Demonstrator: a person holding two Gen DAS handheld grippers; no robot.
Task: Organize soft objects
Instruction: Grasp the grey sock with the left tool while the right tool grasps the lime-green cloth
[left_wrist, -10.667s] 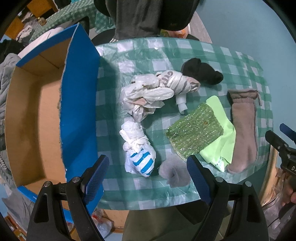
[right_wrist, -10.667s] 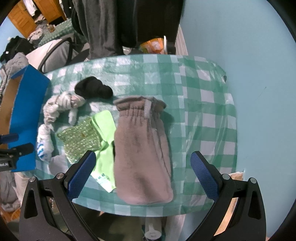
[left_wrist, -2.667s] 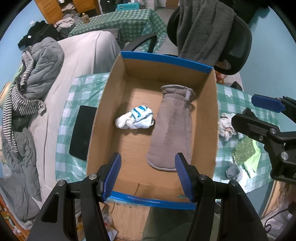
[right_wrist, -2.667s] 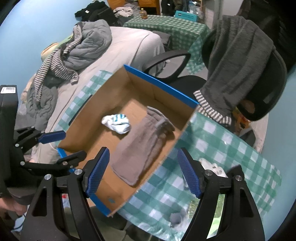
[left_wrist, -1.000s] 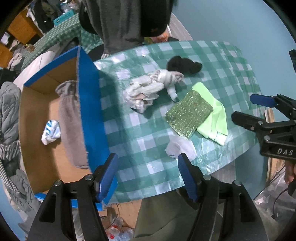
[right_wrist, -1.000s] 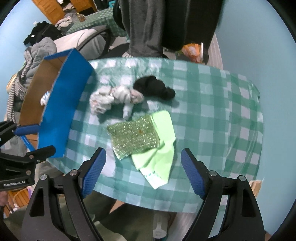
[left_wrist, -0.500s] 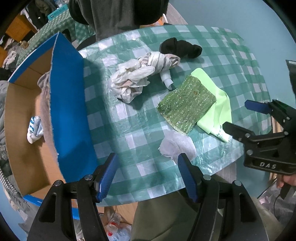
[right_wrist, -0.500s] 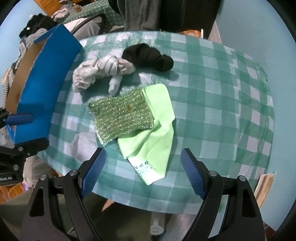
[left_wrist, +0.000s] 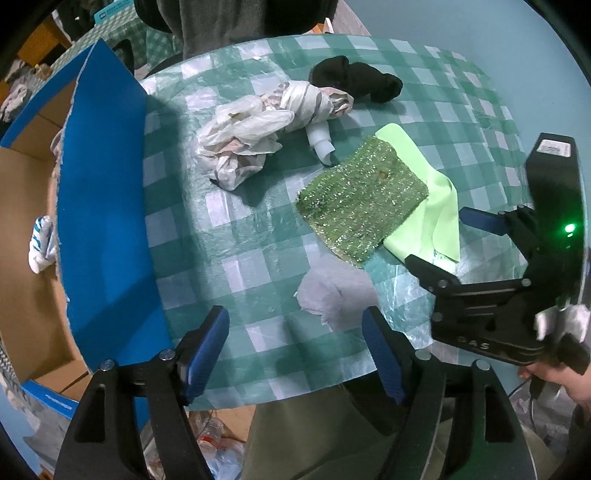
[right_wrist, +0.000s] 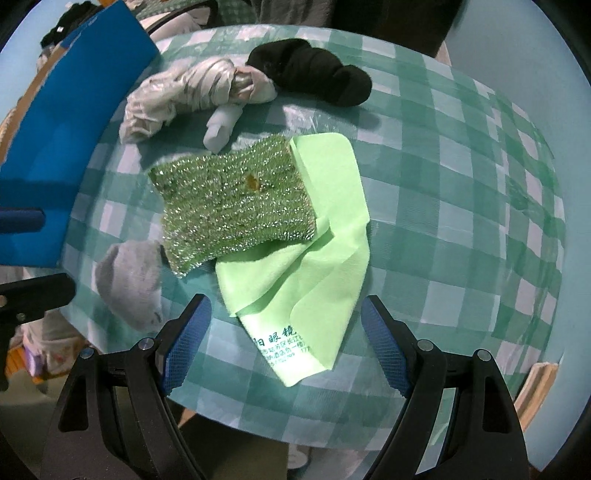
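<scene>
**Both grippers hover open over the soft things on the table**

The left gripper (left_wrist: 295, 343) hangs above the near edge of the table (left_wrist: 258, 236), its jaws spread wide and holding nothing. The grey sock (left_wrist: 332, 295) lies on the checked cloth between the two blue pads, nearer the right one, with no contact visible. At 9 o'clock in the left wrist view stands the cardboard box (left_wrist: 103, 206), its blue outer wall facing the table; inside it, at the far left edge, part of a white and blue striped sock (left_wrist: 41, 243) shows.

The right gripper (right_wrist: 286, 347) is also wide open and empty, poised over the near end of the light green cloth (right_wrist: 325, 258). That cloth lies flat with printed characters at its near corner, and the glittery green scrubbing pad (right_wrist: 236, 206) overlaps its left side. The grey sock (right_wrist: 129, 280) sits at 8 o'clock from the pad, just beside its near corner, close to the table edge.

Toward 12 o'clock in the right wrist view, the black sock (right_wrist: 314, 74) lies bunched, touching the right end of the knotted plastic bags (right_wrist: 192, 92), which stretch toward 10 o'clock. A loose tail of the bags points down toward the pad's far edge. In the left wrist view the right gripper (left_wrist: 443, 240) appears at 3 o'clock, hovering over the green cloth's edge, with a hand (left_wrist: 561, 376) gripping its handle.
</scene>
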